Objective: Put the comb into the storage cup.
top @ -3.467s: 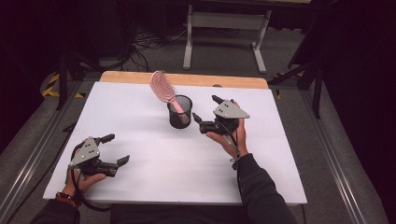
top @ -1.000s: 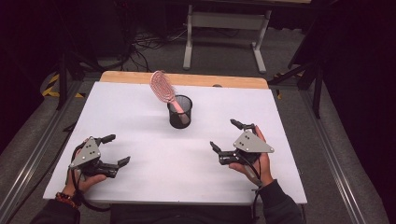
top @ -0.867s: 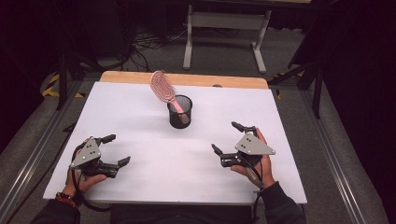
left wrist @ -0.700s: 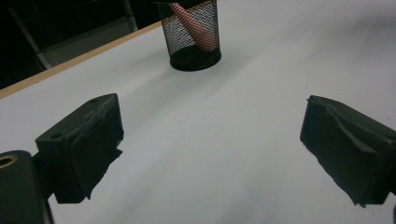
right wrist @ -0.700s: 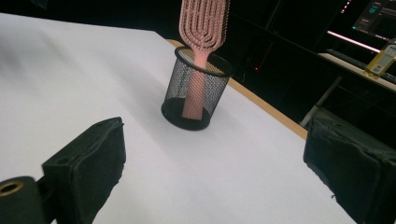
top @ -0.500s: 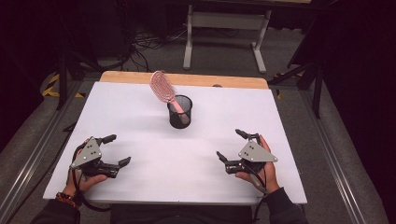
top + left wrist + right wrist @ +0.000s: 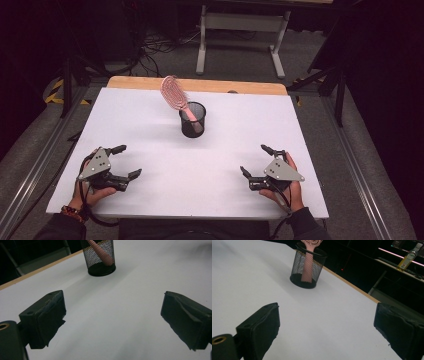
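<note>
A black mesh cup (image 7: pixel 192 120) stands upright in the middle of the white table (image 7: pixel 150 115), a pink hairbrush (image 7: pixel 173 95) leaning out of it, handle down. The cup (image 7: pixel 100 257) and the brush handle (image 7: pixel 101 252) sit far ahead of my left jaws; in the right gripper view the cup (image 7: pixel 308 266) holds the brush (image 7: pixel 308 262) too. My left gripper (image 7: pixel 126 161) rests open near the front left edge, nothing between its jaws. My right gripper (image 7: pixel 255 160) rests open near the front right edge, also holding nothing.
A wooden strip (image 7: pixel 200 85) runs along the table's far edge. Beyond it stand a grey metal frame (image 7: pixel 240 30) and cables on the floor. A bottle (image 7: pixel 409 256) stands on a dark shelf far off in the right gripper view.
My right gripper has drawn back from beside the cup toward the front right edge of the table, still open. The left gripper, cup and brush have stayed put.
</note>
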`<action>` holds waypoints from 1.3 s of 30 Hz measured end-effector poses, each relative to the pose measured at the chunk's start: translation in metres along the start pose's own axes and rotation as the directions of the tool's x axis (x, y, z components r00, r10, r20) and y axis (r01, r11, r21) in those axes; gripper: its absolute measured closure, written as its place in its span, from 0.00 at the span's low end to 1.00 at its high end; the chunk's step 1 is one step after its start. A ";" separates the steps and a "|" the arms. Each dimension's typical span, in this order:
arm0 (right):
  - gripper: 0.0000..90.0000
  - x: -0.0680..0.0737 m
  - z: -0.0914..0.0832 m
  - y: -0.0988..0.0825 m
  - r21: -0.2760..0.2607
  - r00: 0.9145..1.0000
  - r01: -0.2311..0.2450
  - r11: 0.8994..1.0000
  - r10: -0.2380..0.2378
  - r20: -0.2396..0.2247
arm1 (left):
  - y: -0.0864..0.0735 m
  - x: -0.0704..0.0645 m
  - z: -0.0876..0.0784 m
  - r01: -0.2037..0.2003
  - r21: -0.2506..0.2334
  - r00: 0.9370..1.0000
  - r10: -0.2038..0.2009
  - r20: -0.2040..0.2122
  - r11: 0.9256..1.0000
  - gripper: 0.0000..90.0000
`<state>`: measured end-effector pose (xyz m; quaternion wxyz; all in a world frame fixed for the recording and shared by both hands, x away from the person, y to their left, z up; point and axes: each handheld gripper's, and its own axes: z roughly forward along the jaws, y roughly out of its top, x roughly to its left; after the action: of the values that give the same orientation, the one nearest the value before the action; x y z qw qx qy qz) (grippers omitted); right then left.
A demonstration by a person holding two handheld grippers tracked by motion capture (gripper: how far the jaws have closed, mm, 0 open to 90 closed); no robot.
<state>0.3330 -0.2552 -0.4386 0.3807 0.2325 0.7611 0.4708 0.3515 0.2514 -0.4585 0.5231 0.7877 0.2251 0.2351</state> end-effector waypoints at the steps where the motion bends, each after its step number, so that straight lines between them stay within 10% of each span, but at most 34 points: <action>1: 0.08 -0.001 0.000 -0.001 0.004 1.000 -0.003 1.000 0.003 0.001 | 0.000 0.000 0.000 0.000 0.001 1.000 0.000 0.001 1.000 0.08; 20: 0.06 -0.015 -0.002 -0.029 0.063 0.996 -0.089 0.994 0.089 0.004 | 0.002 0.005 -0.001 -0.001 -0.009 1.000 0.000 -0.017 1.000 0.07; 39: 0.06 -0.009 -0.005 -0.020 0.033 0.997 -0.071 0.997 0.071 0.010 | 0.001 0.005 -0.003 -0.002 -0.018 1.000 0.002 -0.021 1.000 0.07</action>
<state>0.3347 -0.2731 -0.4517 0.3631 0.2677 0.7584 0.4705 0.3535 0.2561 -0.4556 0.5276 0.7807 0.2277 0.2456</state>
